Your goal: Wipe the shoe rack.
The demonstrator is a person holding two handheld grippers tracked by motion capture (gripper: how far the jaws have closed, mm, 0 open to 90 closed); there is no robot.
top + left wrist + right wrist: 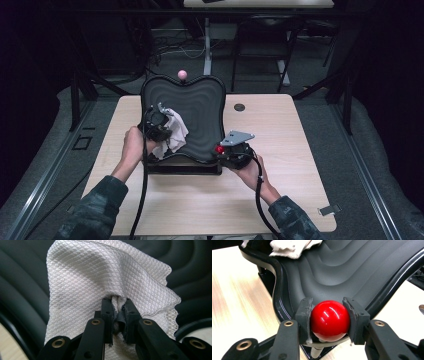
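Dark room, cables and desk legs in the back, light wood-grain table (300,150) in the middle. On it sits a black heart-shaped tray with a stepped, wavy contoured surface (200,115), raised on a dark base, tilted toward the person. Two ball knobs on its edges: a pink one (183,74) at the far top notch, a glossy red ball knob (330,320) at the near right corner. Left gripper (117,312) has its jaws pinched nearly together on a bunched fold of a white diamond-weave microfibre cloth (100,277); the rest of the cloth fans out ahead of the jaws and drapes against the tray's left half, on the contoured surface just inside the left rim (172,131). Right gripper (329,320) is clamped on the red knob, one pad on each side of the ball, holding the tray's near right corner (235,150). Key relation: uncovered tray surface lies to the right of and beyond the cloth, so, as I read it, the wipe has to run from the left gripper across toward the right-hand one, ridges curving roughly parallel to the rim. Left hand is the one on the work; right just braces. Tray holds nothing but the cloth. Risk: the loose cloth edge catching on the ridges.
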